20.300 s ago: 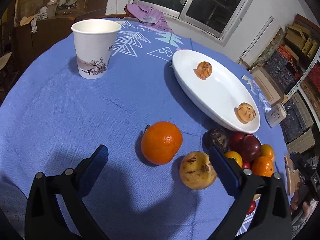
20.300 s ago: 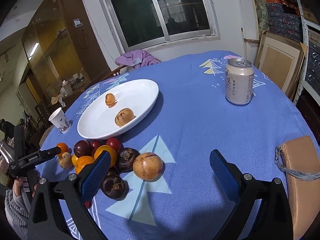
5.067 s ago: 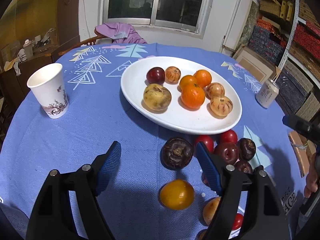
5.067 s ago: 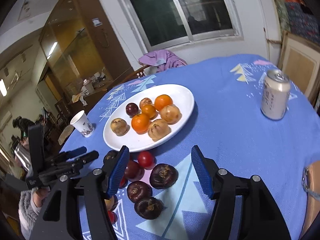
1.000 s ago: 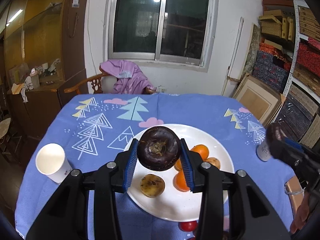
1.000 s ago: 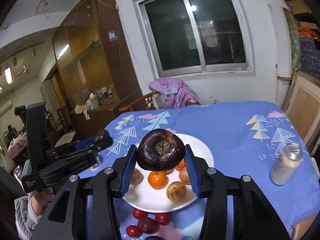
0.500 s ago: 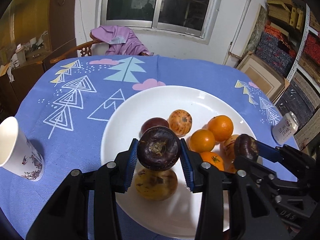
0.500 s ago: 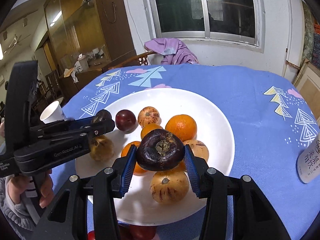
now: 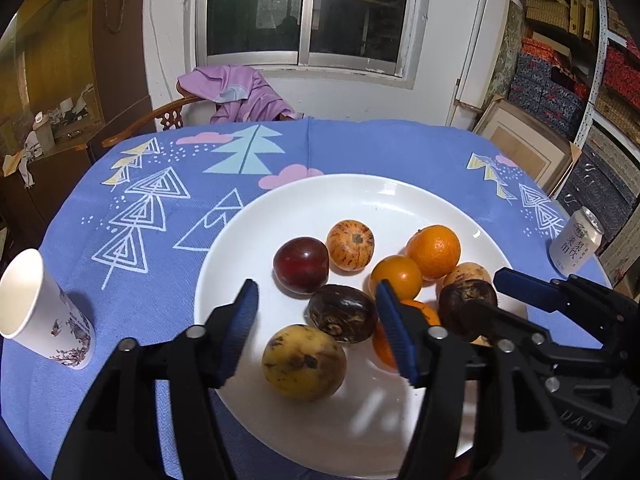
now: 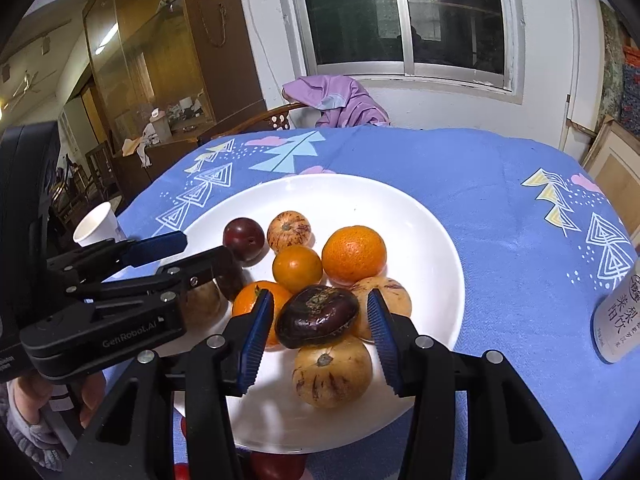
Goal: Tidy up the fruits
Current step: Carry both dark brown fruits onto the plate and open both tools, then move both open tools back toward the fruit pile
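A white plate [image 9: 360, 184] [image 10: 360, 184] holds oranges, a red plum [image 9: 301, 266], striped fruits and a yellow fruit [image 9: 304, 362]. My left gripper [image 9: 315, 286] [image 10: 210, 254] hangs low over the plate and its jaws are opening. A dark purple fruit [image 9: 342, 314] lies on the plate between its fingers, and neither pad touches it. My right gripper [image 10: 319, 312] [image 9: 480, 304] is shut on a second dark purple fruit [image 10: 316, 316] [image 9: 468, 308]. That fruit is tilted and sits against the striped fruit [image 10: 332, 372] beneath it.
A paper cup [image 9: 40, 312] [image 10: 98, 226] stands left of the plate on the blue cloth, and a drink can [image 9: 576, 240] [image 10: 618, 316] stands to the right. Red fruits [image 10: 276, 464] lie on the cloth at the plate's near rim. A chair with purple clothing [image 9: 236, 92] is behind the table.
Both grippers have come down over the plate. The left jaws have spread and their dark fruit now lies on the plate. The right gripper's fruit has tilted onto the fruits below.
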`<state>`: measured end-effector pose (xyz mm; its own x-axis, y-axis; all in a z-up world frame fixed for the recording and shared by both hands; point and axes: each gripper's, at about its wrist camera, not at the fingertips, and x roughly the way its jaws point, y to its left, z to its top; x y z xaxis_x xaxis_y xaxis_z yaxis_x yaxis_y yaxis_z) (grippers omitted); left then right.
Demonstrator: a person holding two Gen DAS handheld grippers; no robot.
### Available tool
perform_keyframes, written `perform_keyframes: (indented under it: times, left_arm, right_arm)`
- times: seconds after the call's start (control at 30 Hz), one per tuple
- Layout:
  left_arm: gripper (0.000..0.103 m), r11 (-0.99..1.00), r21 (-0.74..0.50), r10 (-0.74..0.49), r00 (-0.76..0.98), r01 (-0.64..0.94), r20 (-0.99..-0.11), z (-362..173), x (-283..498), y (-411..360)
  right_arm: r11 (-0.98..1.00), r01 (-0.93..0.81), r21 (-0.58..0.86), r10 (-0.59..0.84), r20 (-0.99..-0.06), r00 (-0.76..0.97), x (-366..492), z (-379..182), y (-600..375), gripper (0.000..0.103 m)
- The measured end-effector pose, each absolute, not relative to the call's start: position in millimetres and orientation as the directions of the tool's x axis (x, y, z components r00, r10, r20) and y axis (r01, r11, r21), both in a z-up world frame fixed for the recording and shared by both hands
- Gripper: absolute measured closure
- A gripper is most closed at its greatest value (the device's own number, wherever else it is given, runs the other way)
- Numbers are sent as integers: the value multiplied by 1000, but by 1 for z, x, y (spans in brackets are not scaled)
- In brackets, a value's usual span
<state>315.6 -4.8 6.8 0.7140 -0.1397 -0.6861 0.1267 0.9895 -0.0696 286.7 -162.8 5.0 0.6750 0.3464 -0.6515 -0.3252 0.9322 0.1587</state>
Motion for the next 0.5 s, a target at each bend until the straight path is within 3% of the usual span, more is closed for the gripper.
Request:
perform_keyframes:
  times: [0.1, 0.23, 0.3, 0.5]
  left_arm:
    - [28, 991, -78, -136, 730, 113, -670, 15, 313, 0]
    - [24, 989, -115, -148, 751, 97, -644, 31, 306, 8]
    - [15, 989, -117, -141, 768, 87, -624, 39, 299, 10]
    - [15, 992, -73, -125, 783, 102, -609, 54, 266, -1]
  right_arm:
    - [929, -324, 179, 362, -629, 689, 283, 15, -169, 51]
    - [922, -331, 200, 383, -589, 711, 273, 32, -174, 47]
    - [920, -337, 200, 389, -574, 721, 266, 41, -174, 47]
    - [918, -355, 175, 389, -559, 732, 235, 62, -173, 43]
